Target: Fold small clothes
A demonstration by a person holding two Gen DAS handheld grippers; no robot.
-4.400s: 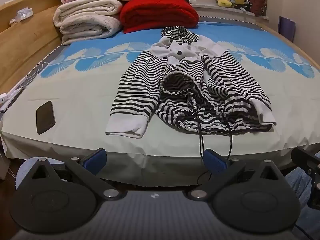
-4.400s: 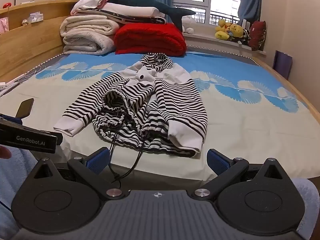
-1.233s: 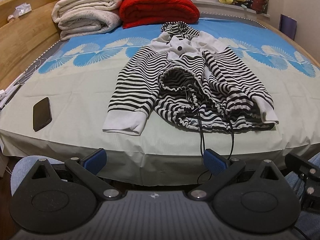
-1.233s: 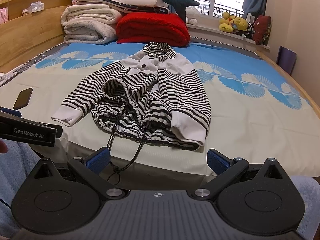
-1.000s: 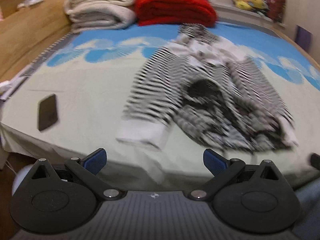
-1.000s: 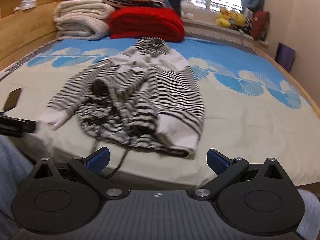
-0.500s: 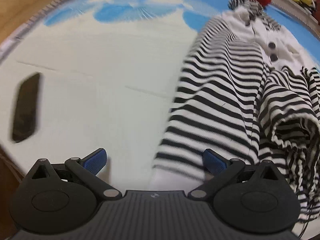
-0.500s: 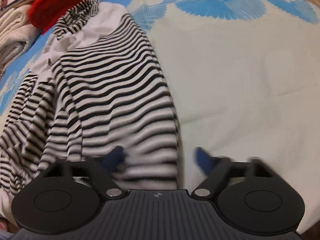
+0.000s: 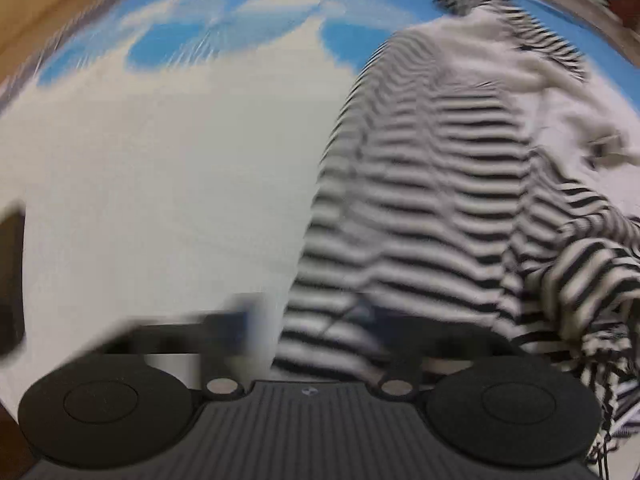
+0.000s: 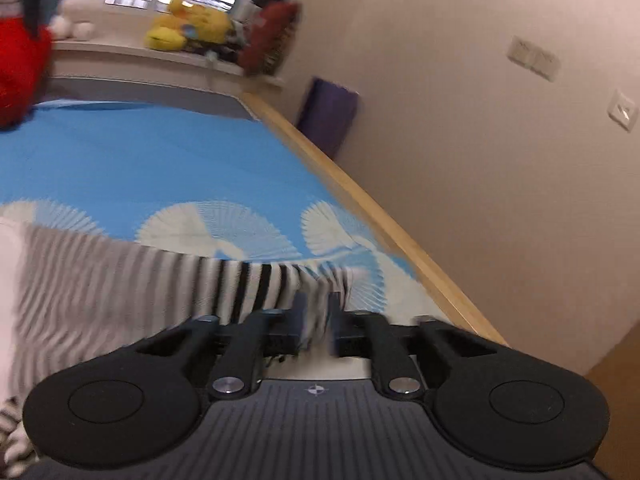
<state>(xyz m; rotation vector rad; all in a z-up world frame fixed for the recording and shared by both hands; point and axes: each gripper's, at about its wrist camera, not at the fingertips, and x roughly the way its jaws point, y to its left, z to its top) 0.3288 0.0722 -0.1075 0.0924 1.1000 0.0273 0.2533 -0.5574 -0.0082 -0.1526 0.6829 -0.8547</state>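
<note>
A black-and-white striped hooded garment (image 9: 432,184) lies on the bed. In the left wrist view my left gripper (image 9: 304,324) is low over its left sleeve near the cuff; the blurred jaws straddle the sleeve with a gap between them. In the right wrist view my right gripper (image 10: 318,328) is shut on the striped right sleeve (image 10: 256,284) and holds it stretched above the sheet.
The bed sheet (image 9: 140,184) is pale with a blue fan pattern. A dark phone (image 9: 10,276) lies at the left edge. A red blanket (image 10: 18,76), plush toys (image 10: 188,26), the wooden bed rail (image 10: 360,196) and the wall (image 10: 500,160) are beyond.
Both grippers have dropped onto the sleeves. The right jaws have closed on the right sleeve and swung toward the wall. The left jaws have narrowed around the left sleeve.
</note>
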